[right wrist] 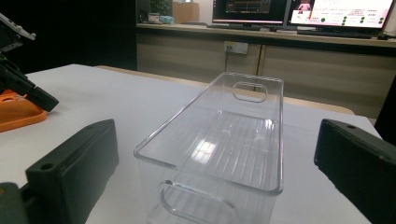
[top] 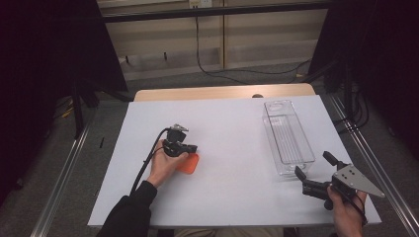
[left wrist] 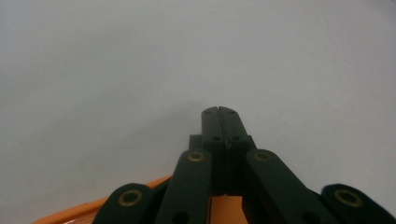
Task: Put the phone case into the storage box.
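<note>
One clear plastic bin (top: 288,138) is counted on the table (top: 232,128), and one orange tray (top: 189,163) is counted there as well. Two tongs are counted: the left tongs (top: 190,147), seen pressed together with nothing between them, and the right tongs (top: 314,165), seen spread wide apart. Two hands are counted, one on each tool. Two lit monitors (right wrist: 299,10) are counted on the far counter in the right gripper view.
</note>
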`<state>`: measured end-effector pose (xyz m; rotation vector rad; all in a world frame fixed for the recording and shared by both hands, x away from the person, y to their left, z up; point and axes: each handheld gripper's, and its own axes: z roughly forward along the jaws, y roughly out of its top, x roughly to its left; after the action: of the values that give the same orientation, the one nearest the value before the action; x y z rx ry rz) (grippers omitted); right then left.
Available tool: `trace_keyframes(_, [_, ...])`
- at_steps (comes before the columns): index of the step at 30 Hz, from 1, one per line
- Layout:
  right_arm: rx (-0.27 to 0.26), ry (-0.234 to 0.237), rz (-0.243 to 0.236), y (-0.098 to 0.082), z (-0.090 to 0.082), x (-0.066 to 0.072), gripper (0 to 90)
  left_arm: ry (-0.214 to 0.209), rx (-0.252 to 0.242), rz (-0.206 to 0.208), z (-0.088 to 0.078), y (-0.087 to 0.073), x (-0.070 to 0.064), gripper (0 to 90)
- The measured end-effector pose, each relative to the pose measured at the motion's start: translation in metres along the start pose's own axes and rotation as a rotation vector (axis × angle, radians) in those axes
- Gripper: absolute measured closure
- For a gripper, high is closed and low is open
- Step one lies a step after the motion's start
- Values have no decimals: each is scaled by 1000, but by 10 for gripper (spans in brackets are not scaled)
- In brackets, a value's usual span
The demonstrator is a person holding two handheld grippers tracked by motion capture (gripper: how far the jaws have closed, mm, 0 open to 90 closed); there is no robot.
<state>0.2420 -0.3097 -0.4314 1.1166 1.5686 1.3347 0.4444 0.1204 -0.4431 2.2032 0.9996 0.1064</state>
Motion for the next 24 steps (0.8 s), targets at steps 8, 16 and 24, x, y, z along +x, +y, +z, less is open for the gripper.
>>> trace_keyframes(8, [0, 0, -1, 0, 0, 0, 0, -3, 10, 29, -2, -5, -9, 900])
trace_keyframes(16, [2, -1, -1, 0, 0, 0, 0, -40, 8, 29, -6, -12, -11, 900])
trace_keyframes(24, [0, 1, -2, 0, 0, 0, 0, -50, 16, 55, -9, -19, -20, 900])
